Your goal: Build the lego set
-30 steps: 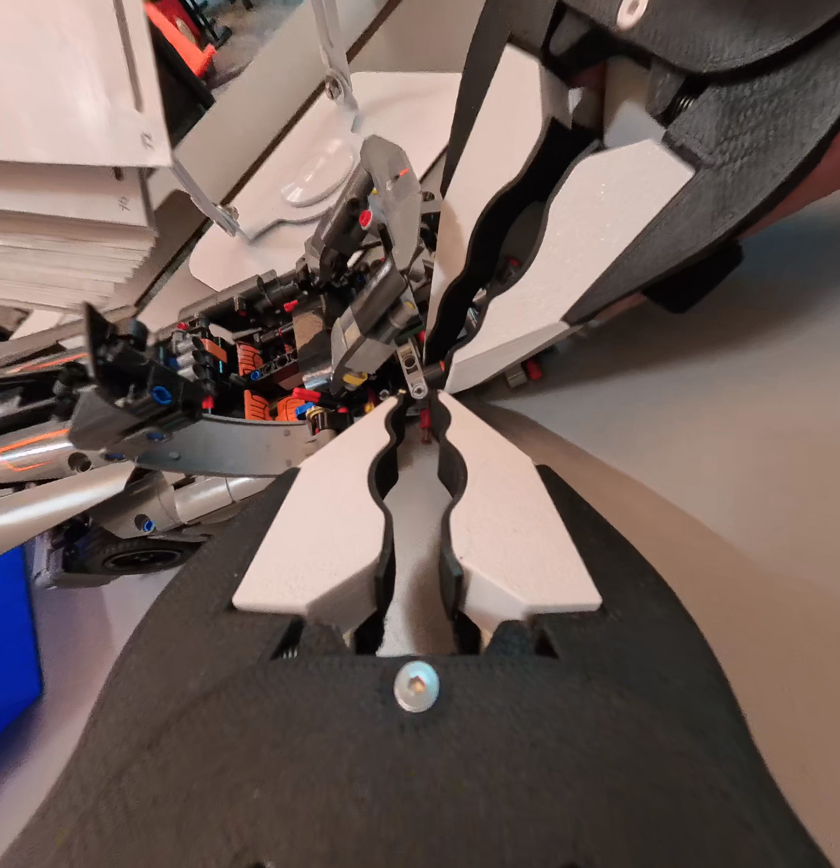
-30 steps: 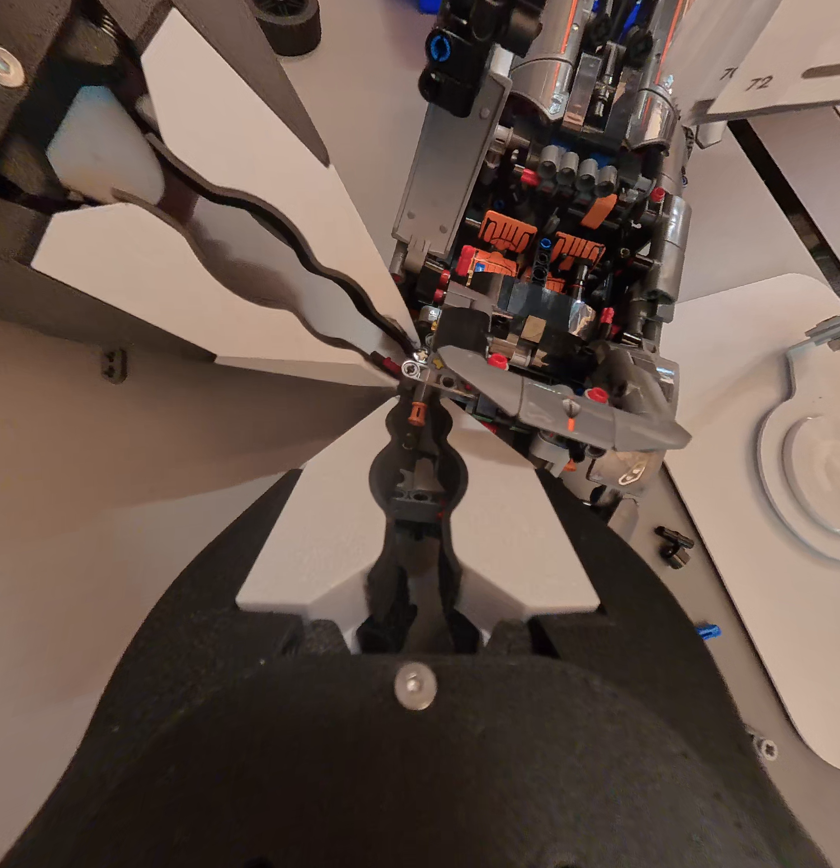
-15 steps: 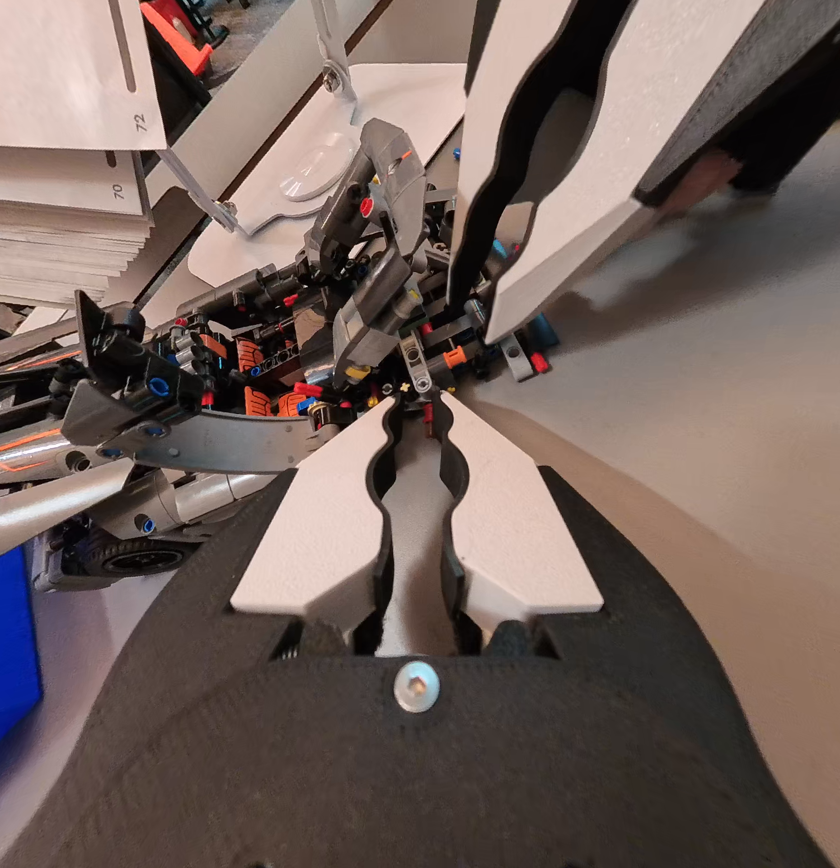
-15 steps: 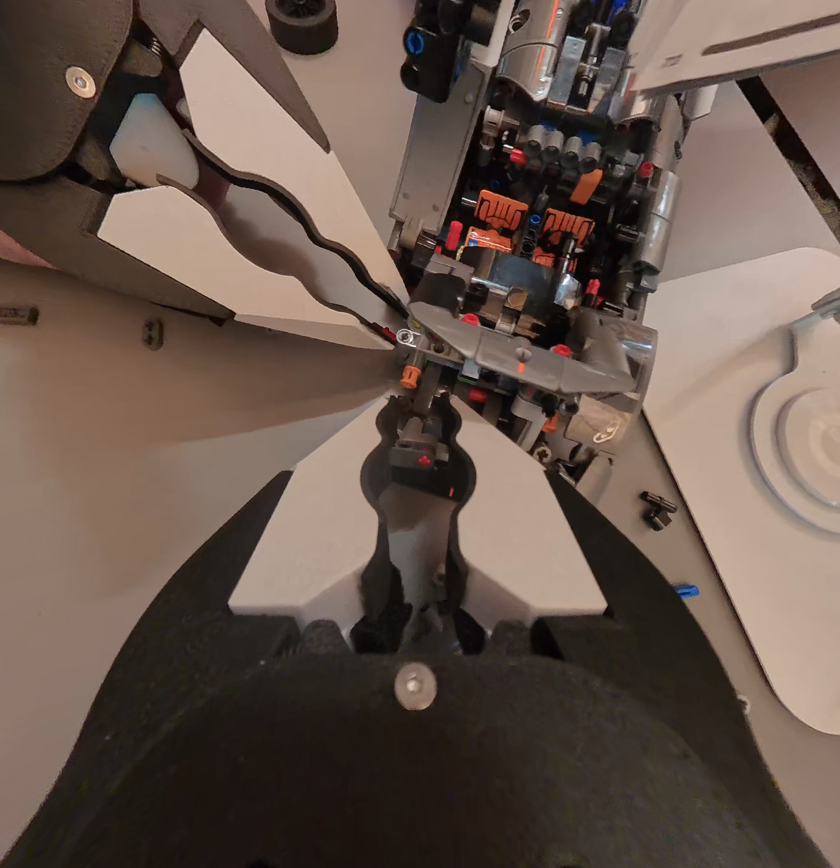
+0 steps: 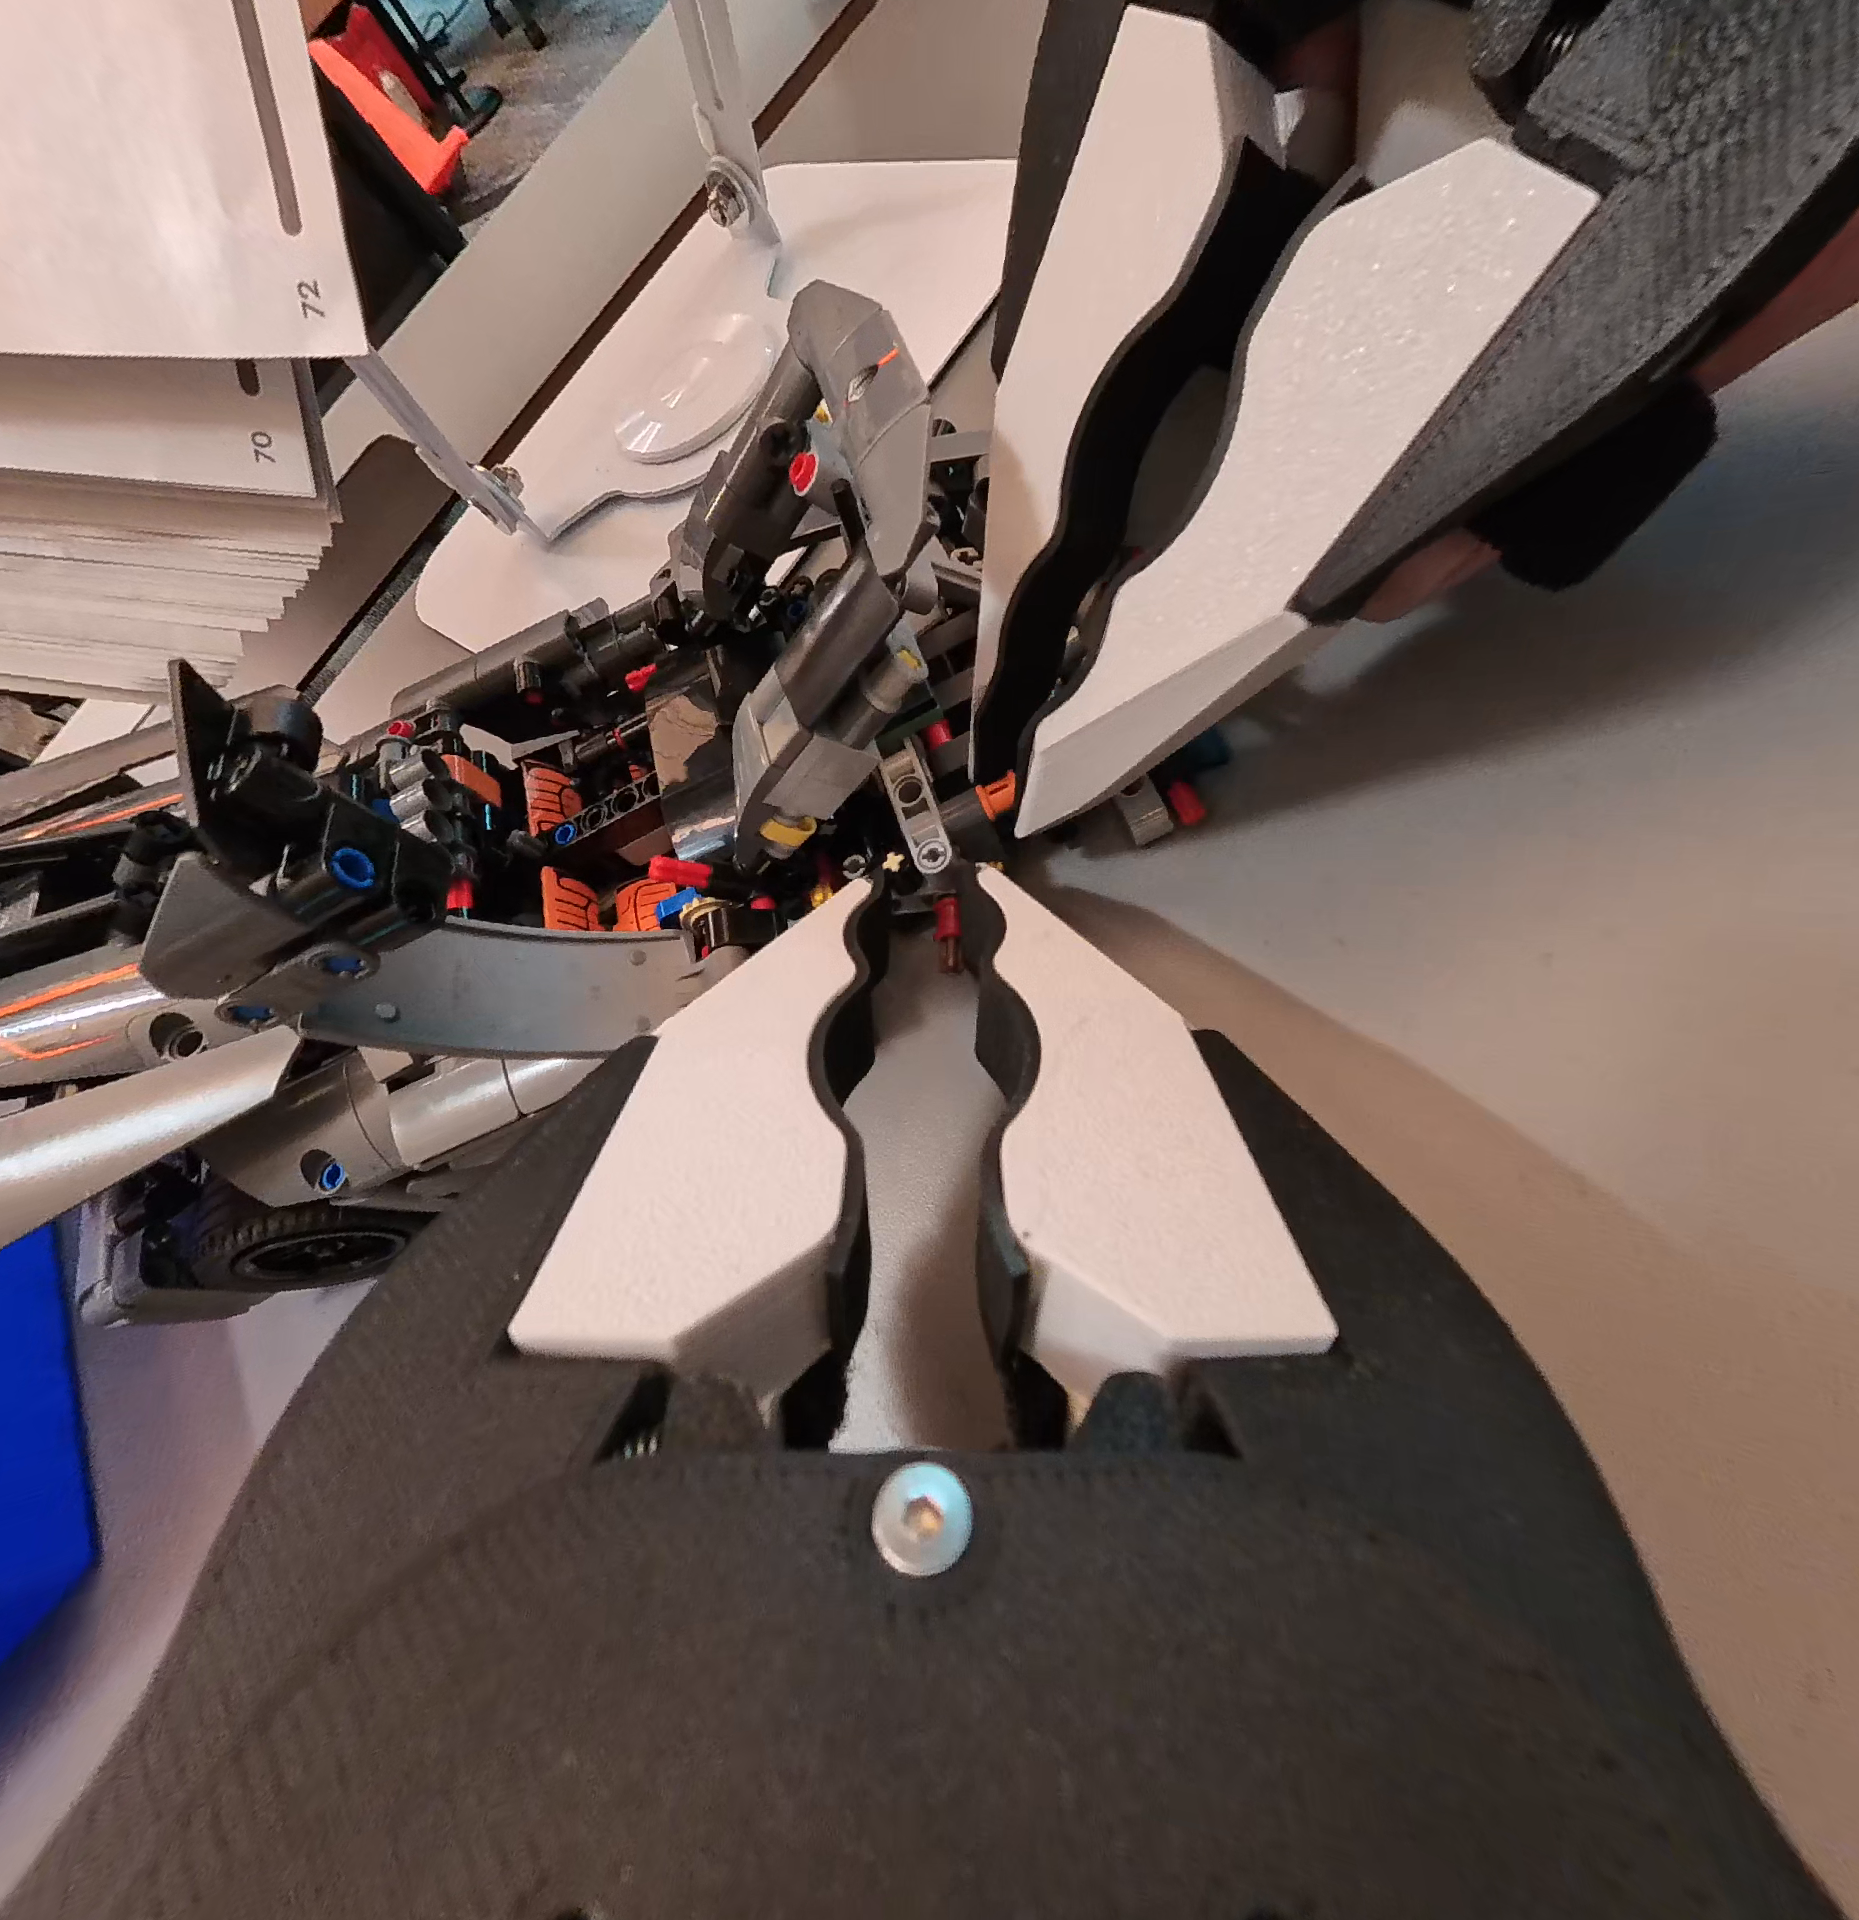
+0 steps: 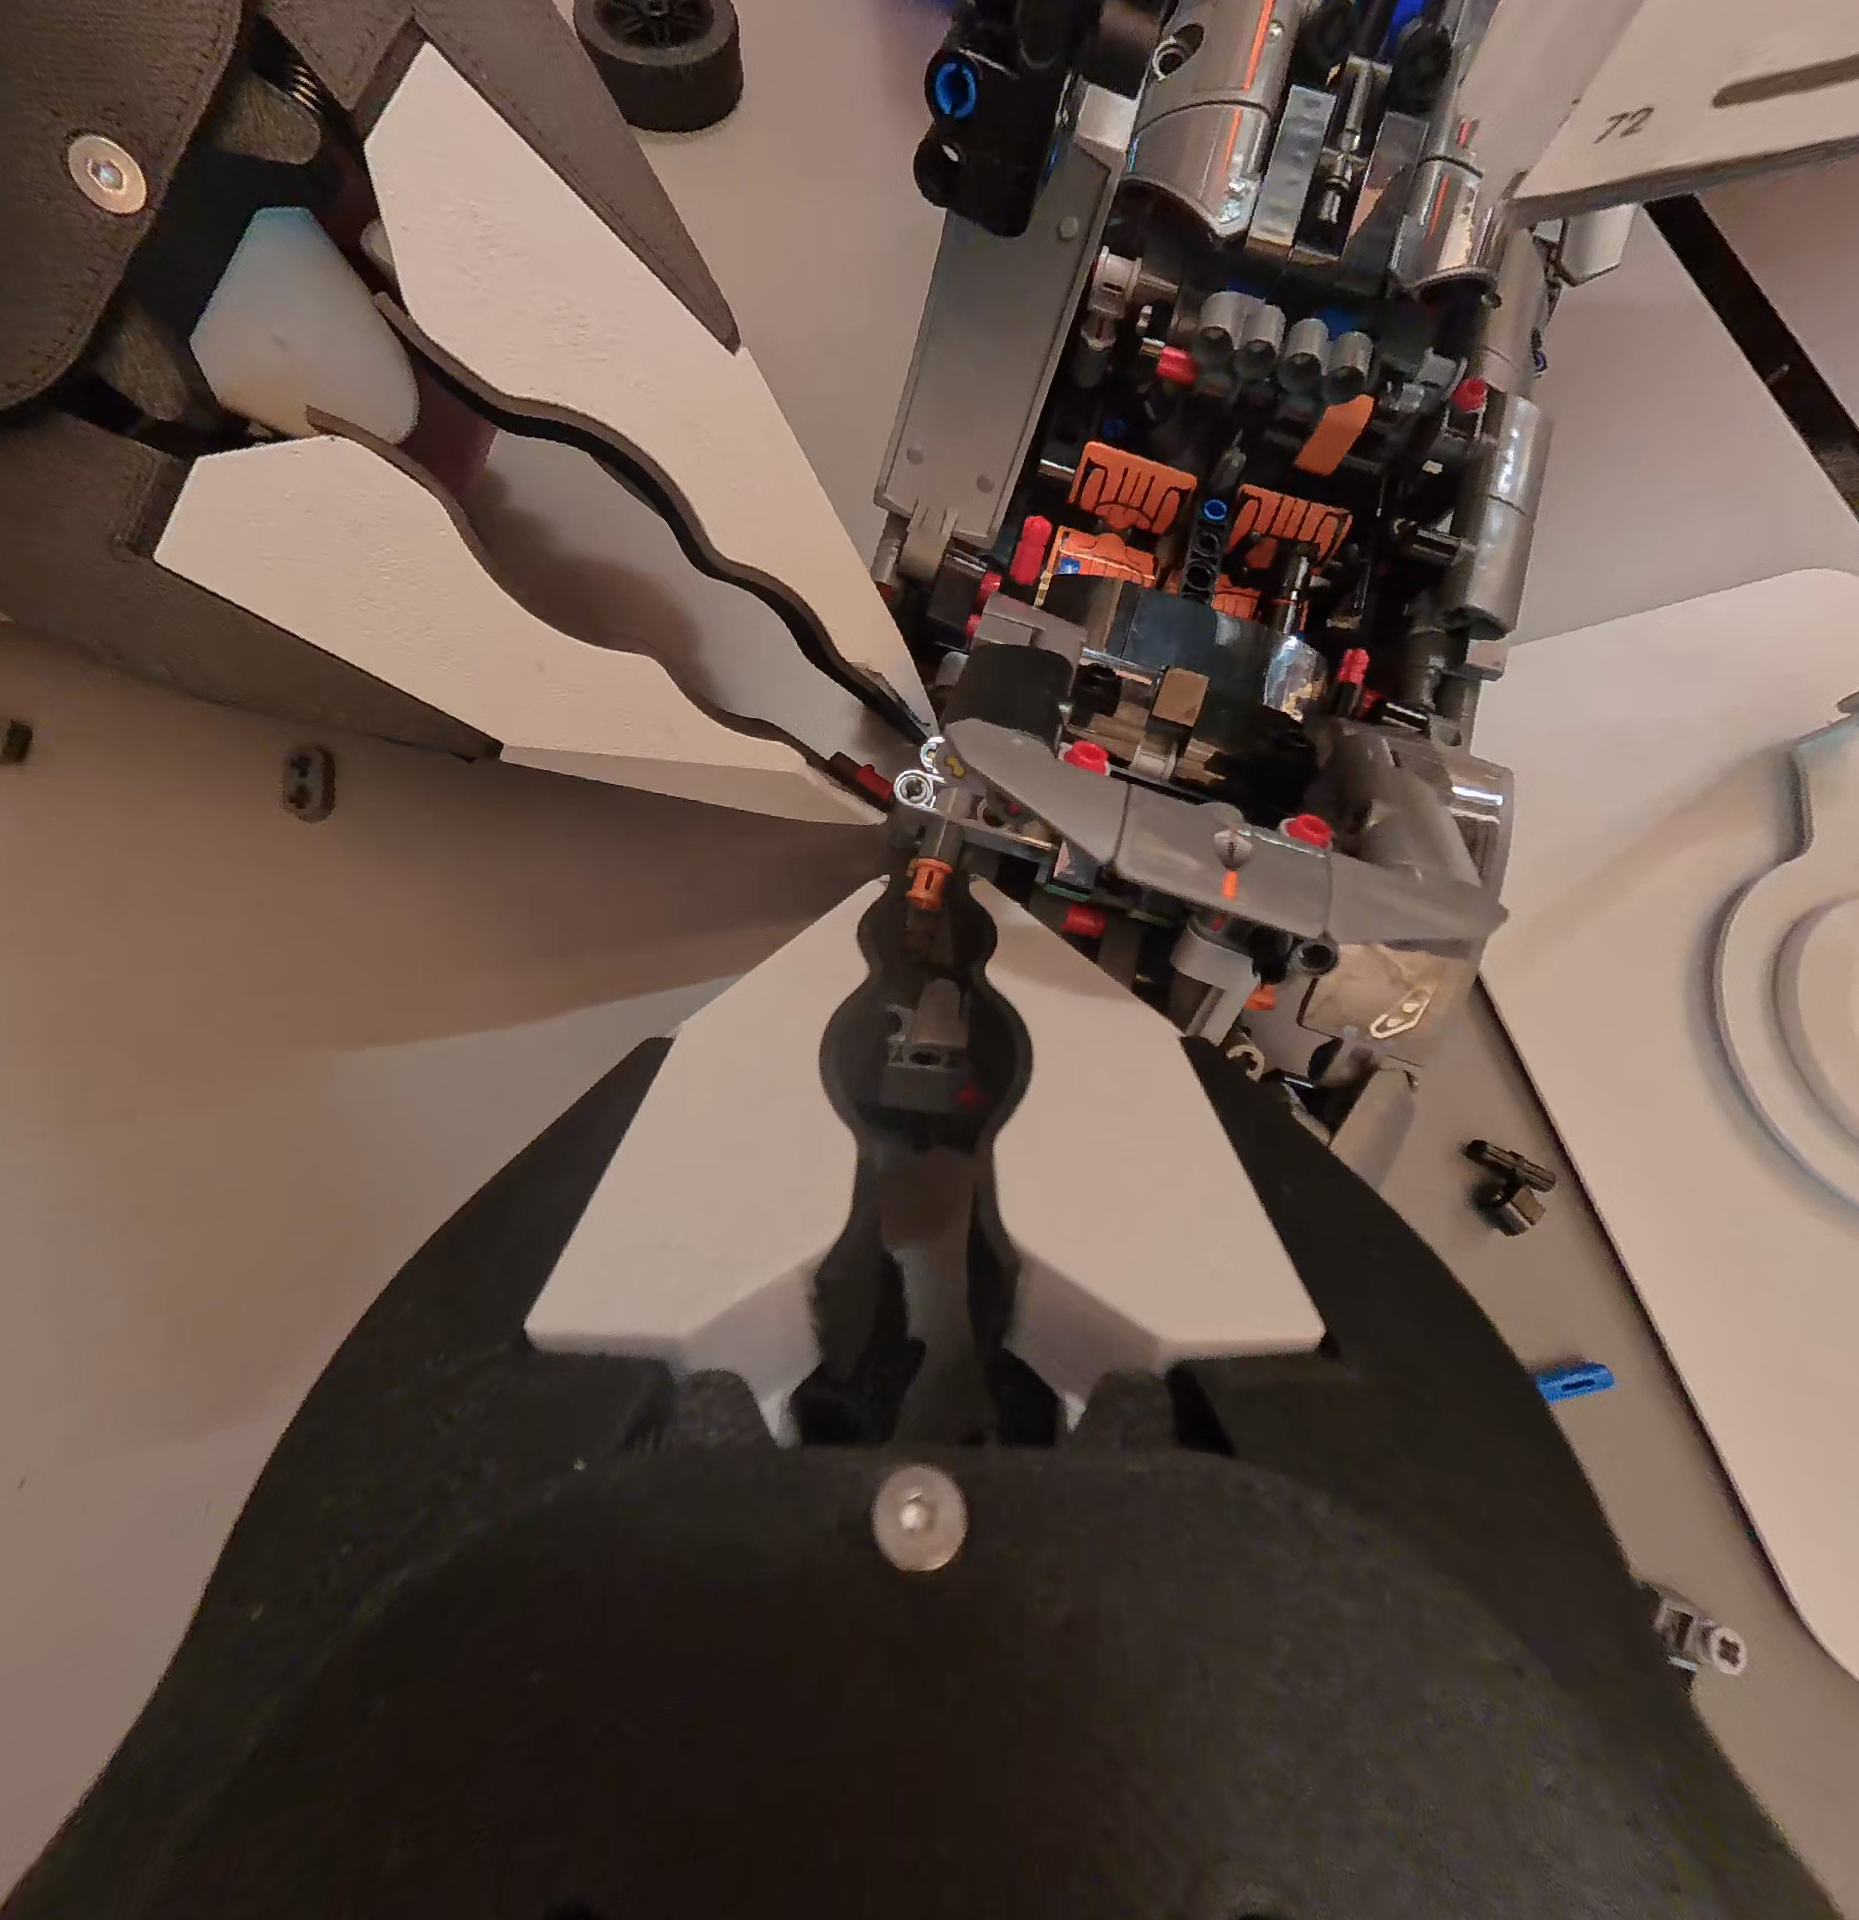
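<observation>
Matte grey tabletop (image 5: 1527, 1039) | left gripper (image 5: 930, 883) pinching glossy angular lego car (image 5: 592, 810) | right gripper (image 6: 930, 894) clamping dark axle piece (image 6: 930, 1039)

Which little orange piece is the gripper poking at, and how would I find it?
Start at the big grey Lego car and follow it to its near end, where both grippers meet. The orange bush sits on a black axle right at the right gripper tips. Neighbouring pins are red; the orange seats lie deeper inside.

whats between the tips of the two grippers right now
In the right wrist view, a small grey lego link and an orange-tipped pin on the car model's corner lie between them, no bare gap.
</observation>
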Action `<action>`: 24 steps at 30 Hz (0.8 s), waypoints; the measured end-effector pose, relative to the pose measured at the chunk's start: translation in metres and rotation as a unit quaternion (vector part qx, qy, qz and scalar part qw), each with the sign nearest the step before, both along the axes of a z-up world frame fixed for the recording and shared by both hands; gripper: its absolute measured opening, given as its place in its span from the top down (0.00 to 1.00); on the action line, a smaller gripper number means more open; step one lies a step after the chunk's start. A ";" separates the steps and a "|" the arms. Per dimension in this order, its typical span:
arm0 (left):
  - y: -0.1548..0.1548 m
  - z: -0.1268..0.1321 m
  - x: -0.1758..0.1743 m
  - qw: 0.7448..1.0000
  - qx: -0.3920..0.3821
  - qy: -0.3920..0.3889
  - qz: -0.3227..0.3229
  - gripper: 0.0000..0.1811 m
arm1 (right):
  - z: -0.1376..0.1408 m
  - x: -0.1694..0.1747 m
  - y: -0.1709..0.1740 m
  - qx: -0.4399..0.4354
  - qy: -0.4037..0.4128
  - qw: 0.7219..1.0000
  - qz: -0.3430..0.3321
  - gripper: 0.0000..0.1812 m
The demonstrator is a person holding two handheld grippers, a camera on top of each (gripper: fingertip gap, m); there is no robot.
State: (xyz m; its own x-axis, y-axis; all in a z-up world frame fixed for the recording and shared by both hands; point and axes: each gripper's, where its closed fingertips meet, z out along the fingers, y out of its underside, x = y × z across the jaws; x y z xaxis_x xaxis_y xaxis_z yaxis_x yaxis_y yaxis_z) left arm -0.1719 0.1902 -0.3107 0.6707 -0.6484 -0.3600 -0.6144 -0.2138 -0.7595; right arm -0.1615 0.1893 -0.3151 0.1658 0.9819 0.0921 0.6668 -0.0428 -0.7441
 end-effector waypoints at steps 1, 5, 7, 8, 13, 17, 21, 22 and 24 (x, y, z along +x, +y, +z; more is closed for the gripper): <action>0.000 0.000 0.000 1.000 0.000 0.000 0.000 0.95 | 0.000 0.000 0.000 -0.002 0.002 1.000 0.000 0.97; 0.000 0.000 0.000 1.000 0.000 -0.002 -0.001 0.94 | 0.003 0.004 0.000 -0.014 0.002 1.000 0.005 0.93; 0.000 0.000 0.000 1.000 0.000 -0.003 -0.001 0.95 | 0.004 0.008 -0.001 -0.015 -0.004 1.000 0.009 0.92; 0.000 0.000 0.000 1.000 0.000 -0.003 -0.001 0.95 | 0.005 0.011 0.000 -0.012 -0.007 1.000 0.008 0.91; 0.000 0.000 -0.001 1.000 -0.002 -0.003 -0.005 0.95 | 0.022 0.021 0.004 -0.027 0.016 0.999 0.006 0.93; -0.001 0.000 -0.001 1.000 -0.001 -0.003 -0.008 0.96 | 0.018 0.023 0.006 -0.026 0.012 1.000 0.003 0.92; -0.001 0.000 -0.001 1.000 -0.001 -0.003 -0.010 0.96 | 0.016 0.016 0.004 -0.005 0.006 1.000 0.006 0.92; -0.001 0.000 -0.001 1.000 0.000 -0.002 -0.009 0.96 | 0.015 0.016 0.003 -0.004 0.005 1.000 0.009 0.92; 0.000 0.000 -0.001 1.000 0.000 -0.001 -0.008 0.96 | 0.014 0.013 0.000 -0.007 0.009 1.000 0.013 0.92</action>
State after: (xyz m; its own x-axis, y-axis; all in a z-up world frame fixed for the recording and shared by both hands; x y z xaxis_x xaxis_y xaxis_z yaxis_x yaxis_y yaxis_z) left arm -0.1731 0.1898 -0.3106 0.6603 -0.6594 -0.3593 -0.6167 -0.2031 -0.7605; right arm -0.1484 0.1896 -0.3008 0.1425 0.9869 0.0761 0.6541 -0.0362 -0.7555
